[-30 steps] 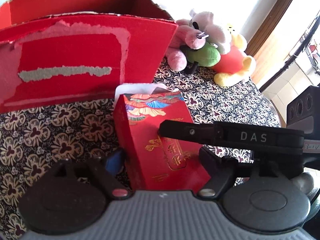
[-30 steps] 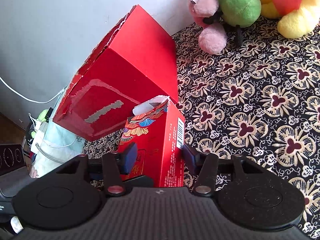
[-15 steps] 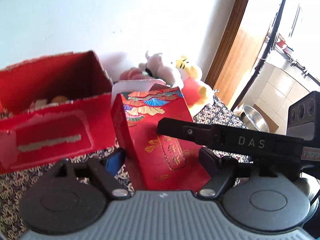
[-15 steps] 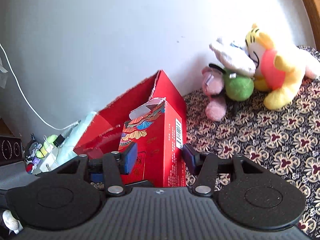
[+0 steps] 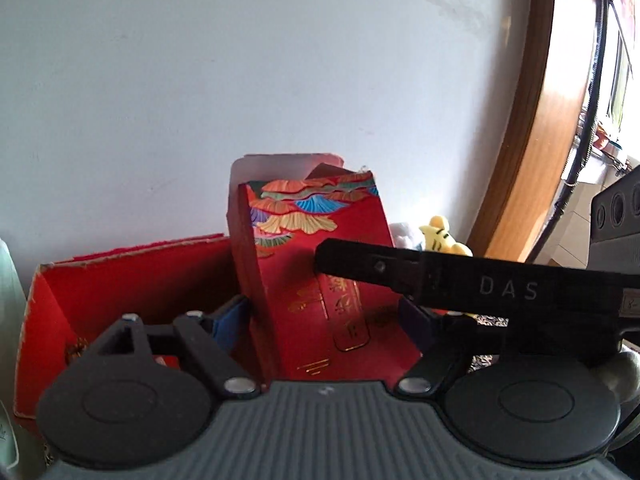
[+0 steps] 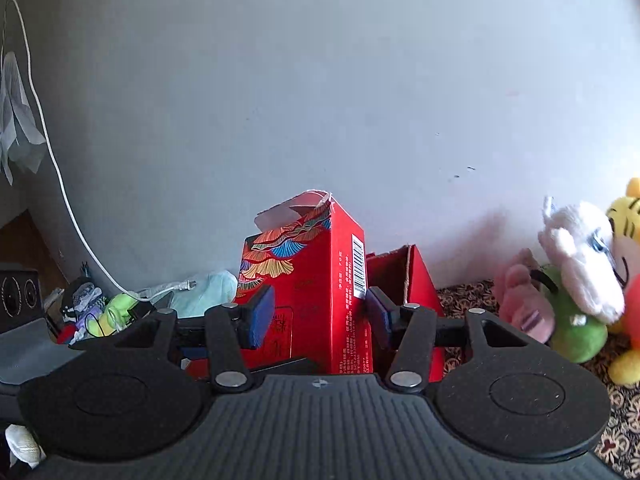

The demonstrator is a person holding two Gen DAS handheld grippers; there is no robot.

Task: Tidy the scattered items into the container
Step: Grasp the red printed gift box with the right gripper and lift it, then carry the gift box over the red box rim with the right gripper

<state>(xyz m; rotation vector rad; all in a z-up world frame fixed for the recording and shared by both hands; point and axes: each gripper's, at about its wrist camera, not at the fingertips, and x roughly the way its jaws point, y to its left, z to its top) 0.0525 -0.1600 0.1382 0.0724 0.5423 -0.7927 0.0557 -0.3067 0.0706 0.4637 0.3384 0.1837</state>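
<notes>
A tall red carton (image 5: 320, 280) with fan patterns and a torn white top flap hangs in the air, upright, held from two sides. My left gripper (image 5: 324, 320) is shut on its wide faces. My right gripper (image 6: 318, 314) is shut on its narrow, barcoded sides (image 6: 344, 280). In the left wrist view, a black finger (image 5: 440, 280) of the right gripper crosses the carton's front. The open red container (image 5: 132, 280) stands behind and below the carton, against the wall; its right corner (image 6: 404, 276) shows in the right wrist view. Its inside is mostly hidden.
Plush toys (image 6: 576, 280) sit on the floral tablecloth (image 6: 624, 400) to the right of the container, one yellow toy (image 5: 440, 236) peeking behind the carton. A white cable (image 6: 60, 168) and small clutter (image 6: 100, 312) lie at the left. A wooden door frame (image 5: 532, 160) rises at right.
Both grippers have risen with the carton, lifting it off the tablecloth to above the container's rim. The views have tilted up toward the wall.
</notes>
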